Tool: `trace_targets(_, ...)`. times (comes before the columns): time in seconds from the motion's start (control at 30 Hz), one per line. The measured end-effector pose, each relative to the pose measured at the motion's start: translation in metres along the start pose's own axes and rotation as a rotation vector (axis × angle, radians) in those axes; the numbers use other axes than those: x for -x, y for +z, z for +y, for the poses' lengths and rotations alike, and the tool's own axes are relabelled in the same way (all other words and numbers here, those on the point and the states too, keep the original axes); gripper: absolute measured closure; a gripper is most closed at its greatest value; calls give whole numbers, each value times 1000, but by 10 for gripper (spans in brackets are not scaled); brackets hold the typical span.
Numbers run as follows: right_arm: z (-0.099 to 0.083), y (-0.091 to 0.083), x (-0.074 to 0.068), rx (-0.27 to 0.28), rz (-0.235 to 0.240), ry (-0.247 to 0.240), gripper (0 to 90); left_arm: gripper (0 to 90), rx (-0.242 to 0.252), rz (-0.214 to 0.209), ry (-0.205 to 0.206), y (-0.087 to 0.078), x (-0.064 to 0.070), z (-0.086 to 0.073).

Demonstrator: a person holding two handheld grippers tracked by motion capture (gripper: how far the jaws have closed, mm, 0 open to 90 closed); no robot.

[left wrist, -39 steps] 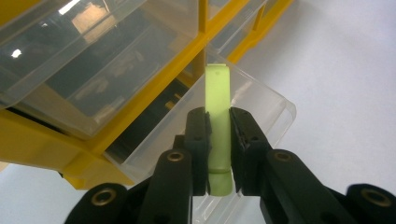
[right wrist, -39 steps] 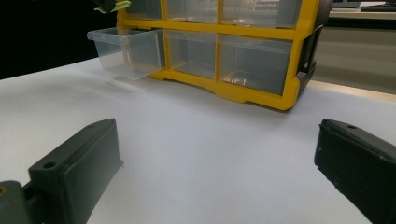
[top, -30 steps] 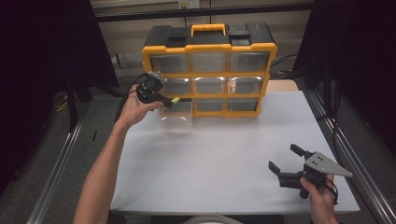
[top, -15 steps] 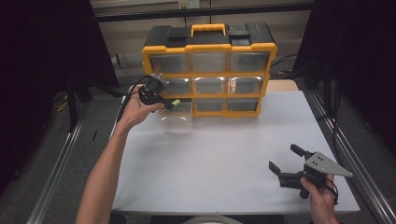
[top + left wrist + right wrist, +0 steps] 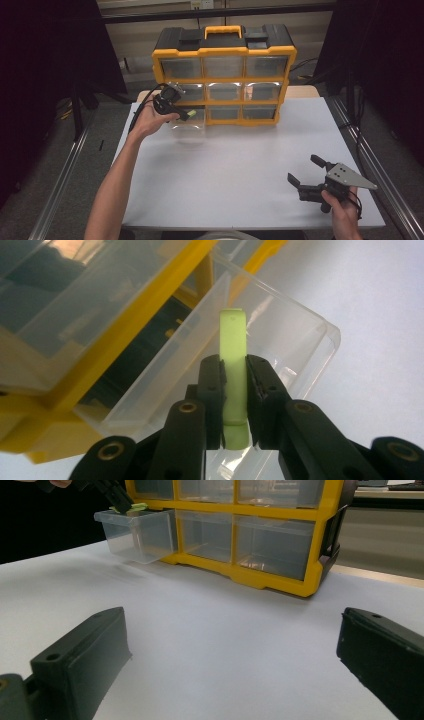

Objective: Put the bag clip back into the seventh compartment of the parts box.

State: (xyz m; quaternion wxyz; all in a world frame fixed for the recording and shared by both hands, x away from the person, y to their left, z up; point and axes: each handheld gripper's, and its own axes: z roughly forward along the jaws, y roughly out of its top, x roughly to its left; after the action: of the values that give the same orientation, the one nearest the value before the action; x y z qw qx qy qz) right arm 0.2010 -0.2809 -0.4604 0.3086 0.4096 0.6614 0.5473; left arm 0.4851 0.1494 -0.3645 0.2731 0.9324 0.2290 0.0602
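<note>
From above, your left gripper [image 5: 186, 116] pinches a green strip [image 5: 183, 115] over the pulled-out clear drawer [image 5: 187, 131], its own view shows the strip clamped between its jaws above that drawer, and your right gripper [image 5: 232, 660] gapes wide over bare table [image 5: 225, 645].

Left gripper [image 5: 184, 115] with green piece [image 5: 233, 375] lifted slightly, seemingly.

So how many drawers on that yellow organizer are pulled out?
1: the clear drawer at the bottom left of the yellow organizer, below the left tongs; the others look closed.
</note>
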Motion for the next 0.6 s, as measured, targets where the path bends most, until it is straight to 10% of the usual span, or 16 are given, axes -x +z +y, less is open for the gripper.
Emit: trace_targets(0.6, 0, 0, 0, -2, 3, -4, 0, 780, -23, -19, -15, 13, -5, -3)
